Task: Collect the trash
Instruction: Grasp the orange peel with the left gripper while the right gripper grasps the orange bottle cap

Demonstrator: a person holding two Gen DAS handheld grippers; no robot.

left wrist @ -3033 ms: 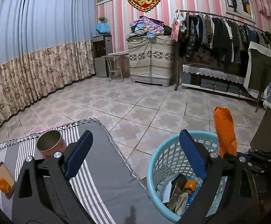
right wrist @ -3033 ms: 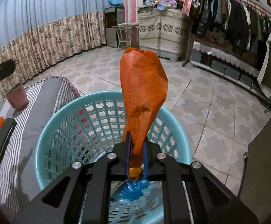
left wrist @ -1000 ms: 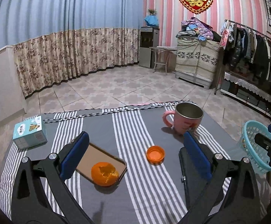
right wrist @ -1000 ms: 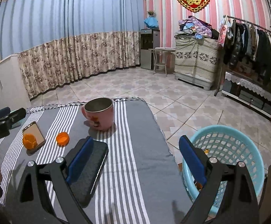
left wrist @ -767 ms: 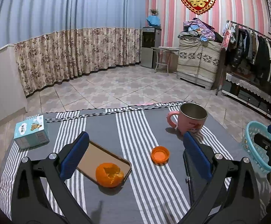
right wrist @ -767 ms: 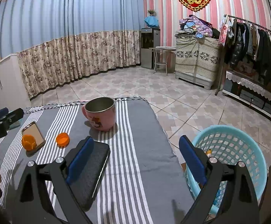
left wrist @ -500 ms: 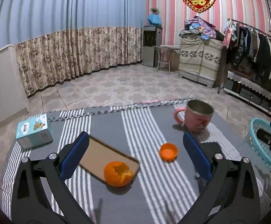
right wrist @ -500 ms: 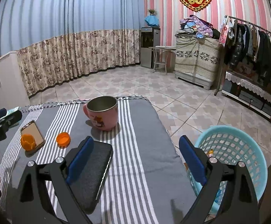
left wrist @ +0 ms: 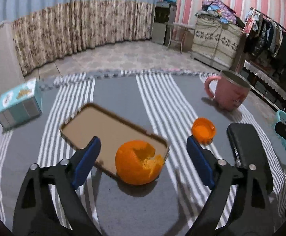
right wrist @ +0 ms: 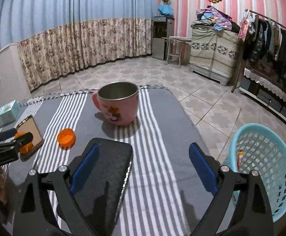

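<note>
A hollow orange peel (left wrist: pixel 139 162) lies on the near corner of a brown phone (left wrist: pixel 111 129) on the striped grey table. My left gripper (left wrist: pixel 143 155) is open, its blue fingers either side of the peel, not touching. An orange bottle cap (left wrist: pixel 203 130) lies right of the peel; it also shows in the right wrist view (right wrist: pixel 66 138). My right gripper (right wrist: pixel 143 167) is open and empty above a black case (right wrist: pixel 105 169). The light blue basket (right wrist: pixel 265 165) stands on the floor at the right, holding some trash.
A pink mug (right wrist: pixel 119 102) stands at the table's far side. A teal tissue box (left wrist: pixel 18 103) sits at the far left. The black case (left wrist: pixel 247 153) lies right of the cap. A clothes rack and cabinets line the far wall.
My left gripper has moved forward and down to the orange peel, which now lies between its fingers. The right gripper has moved slightly closer over the table, still open.
</note>
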